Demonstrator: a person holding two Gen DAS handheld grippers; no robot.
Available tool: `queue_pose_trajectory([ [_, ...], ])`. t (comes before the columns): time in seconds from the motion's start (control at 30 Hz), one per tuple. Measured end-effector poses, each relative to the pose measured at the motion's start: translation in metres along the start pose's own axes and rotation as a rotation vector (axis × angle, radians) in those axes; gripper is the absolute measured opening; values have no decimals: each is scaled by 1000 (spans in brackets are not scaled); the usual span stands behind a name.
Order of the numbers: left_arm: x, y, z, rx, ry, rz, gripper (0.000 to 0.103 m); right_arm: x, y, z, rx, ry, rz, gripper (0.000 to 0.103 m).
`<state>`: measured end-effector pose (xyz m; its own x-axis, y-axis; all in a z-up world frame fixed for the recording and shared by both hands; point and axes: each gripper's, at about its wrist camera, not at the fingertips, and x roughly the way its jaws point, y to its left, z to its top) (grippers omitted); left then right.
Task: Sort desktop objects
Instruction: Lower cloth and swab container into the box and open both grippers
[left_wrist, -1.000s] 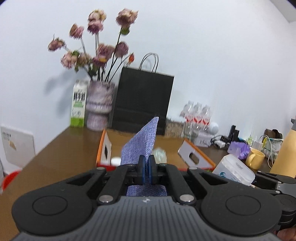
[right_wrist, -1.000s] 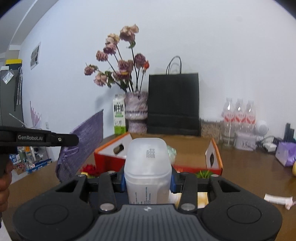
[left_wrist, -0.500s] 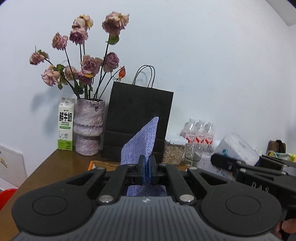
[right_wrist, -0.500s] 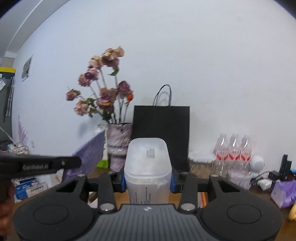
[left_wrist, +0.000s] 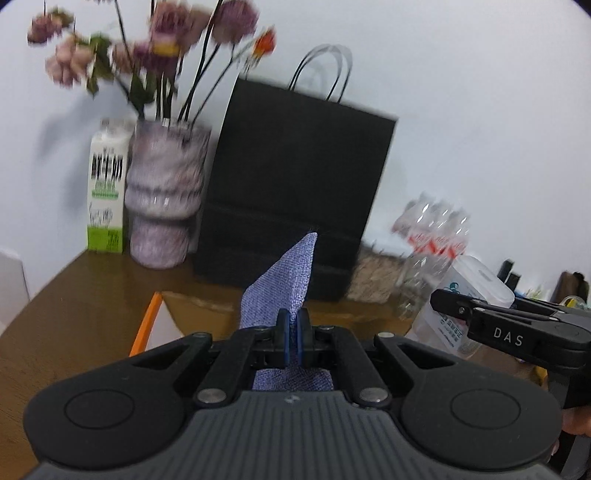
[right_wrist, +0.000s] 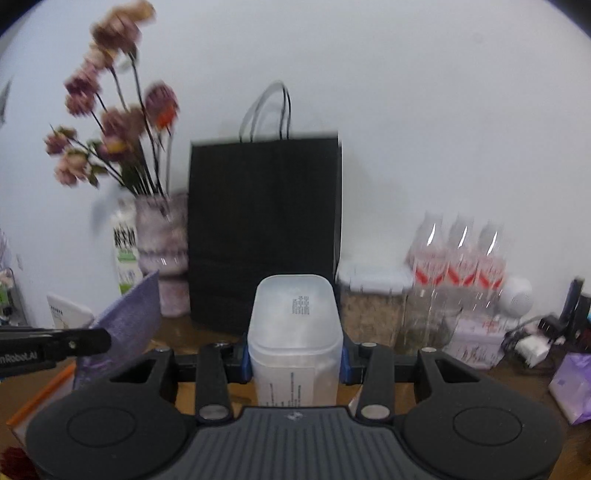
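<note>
Left gripper (left_wrist: 294, 328): its fingers are pinched tight on the cloth (left_wrist: 284, 280). The blue pads press on the cloth from both sides.
Cloth: blue-purple and rough. It sticks up from the fingers to a point, in front of the bag (left_wrist: 295, 184). It is held up in the air, above the box (left_wrist: 192, 314).
Right gripper (right_wrist: 294, 360): its fingers are spread apart and hold the tub (right_wrist: 294, 332) between them.
Tub: pale plastic, with small black print on it. It is off the desk (left_wrist: 74, 314), in front of the bag. In the left view it shows at the right, in the black fingers marked DAS.
Box: cardboard with an orange edge. It lies on the desk under both grippers.
Bag: black paper with thin handles. It stands by the wall.
Vase (left_wrist: 164, 195): purple and white, with dry pink flowers (left_wrist: 155, 51). It stands left of the bag.
Milk (left_wrist: 106, 188): a white and green carton, just left of the vase.
Bottles (right_wrist: 458, 258): three clear ones with red labels, right of the bag.
</note>
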<state>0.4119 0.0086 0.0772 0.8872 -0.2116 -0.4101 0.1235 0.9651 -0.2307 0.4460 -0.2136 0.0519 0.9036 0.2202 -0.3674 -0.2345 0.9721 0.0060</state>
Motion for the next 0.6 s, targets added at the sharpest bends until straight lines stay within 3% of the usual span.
queue_pose_trajectory([
  [0.23, 31, 14, -15, -34, 126, 27, 4, 44, -4, -24, 20, 143, 24, 40],
  [0.6, 40, 5, -26, 28, 150, 62, 6, 46, 6, -32, -7, 174, 27, 40],
])
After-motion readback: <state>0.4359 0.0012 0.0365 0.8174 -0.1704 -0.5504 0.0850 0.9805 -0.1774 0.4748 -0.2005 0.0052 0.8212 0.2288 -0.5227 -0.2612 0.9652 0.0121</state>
